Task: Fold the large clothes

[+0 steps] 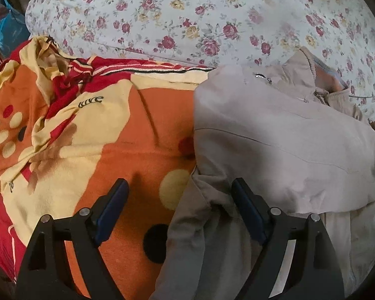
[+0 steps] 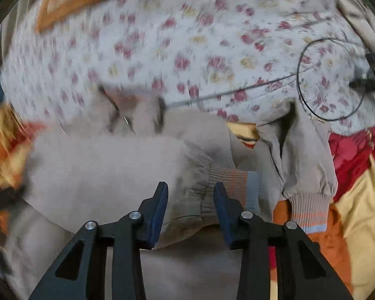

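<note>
Both tongs (image 1: 180,187) (image 2: 191,191) spread over beige jacket (image 1: 275,135).

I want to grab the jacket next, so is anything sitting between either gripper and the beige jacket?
Nothing visible. The left gripper is open right over the beige jacket edge, and the right gripper is open over its ribbed cuff. A thin black cable lies farther back on the floral sheet.

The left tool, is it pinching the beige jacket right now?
No, the left tool is wide open, one finger over the orange blanket and the other over the beige jacket, with nothing pinched between them.
</note>
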